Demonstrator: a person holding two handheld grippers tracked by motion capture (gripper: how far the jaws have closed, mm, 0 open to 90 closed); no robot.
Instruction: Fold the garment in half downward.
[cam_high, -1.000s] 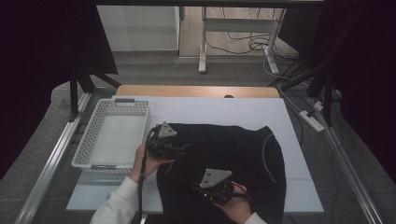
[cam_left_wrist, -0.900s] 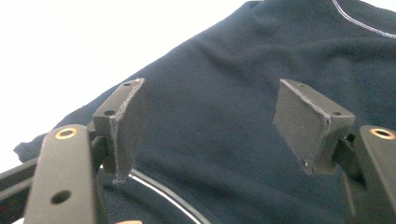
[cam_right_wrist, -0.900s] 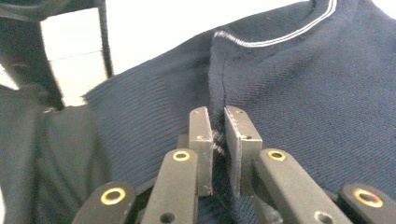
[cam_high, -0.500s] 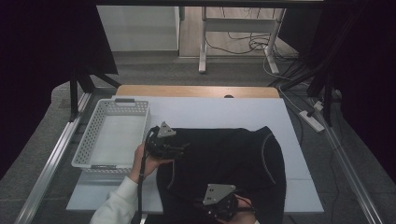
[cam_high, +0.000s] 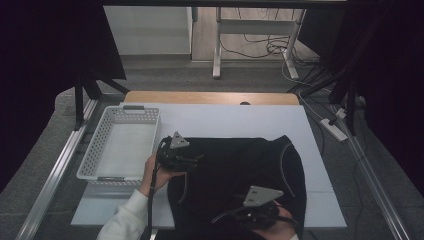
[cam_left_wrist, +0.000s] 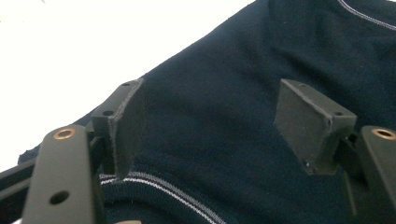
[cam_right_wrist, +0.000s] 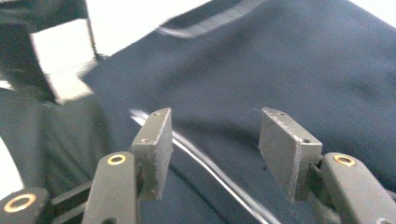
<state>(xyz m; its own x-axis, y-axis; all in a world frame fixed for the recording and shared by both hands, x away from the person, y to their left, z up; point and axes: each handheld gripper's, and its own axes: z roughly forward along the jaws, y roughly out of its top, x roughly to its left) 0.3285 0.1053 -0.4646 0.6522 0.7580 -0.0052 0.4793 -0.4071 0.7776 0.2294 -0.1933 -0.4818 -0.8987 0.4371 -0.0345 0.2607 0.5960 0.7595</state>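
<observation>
White basket (cam_high: 120, 150) at the table's (cam_high: 320, 150) left, then left gripper (cam_high: 192, 160), jaws apart over the dark garment (cam_high: 240, 170) spread across the table's middle, then right gripper (cam_high: 225, 218) at its near edge, jaws just opened, pads clear of cloth.

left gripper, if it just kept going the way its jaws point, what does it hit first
Most likely the dark garment. In its own view the left gripper has open jaws with nothing between them and the cloth right ahead. From above it points across that garment, away from the white basket. How close it is, I can't tell.
</observation>
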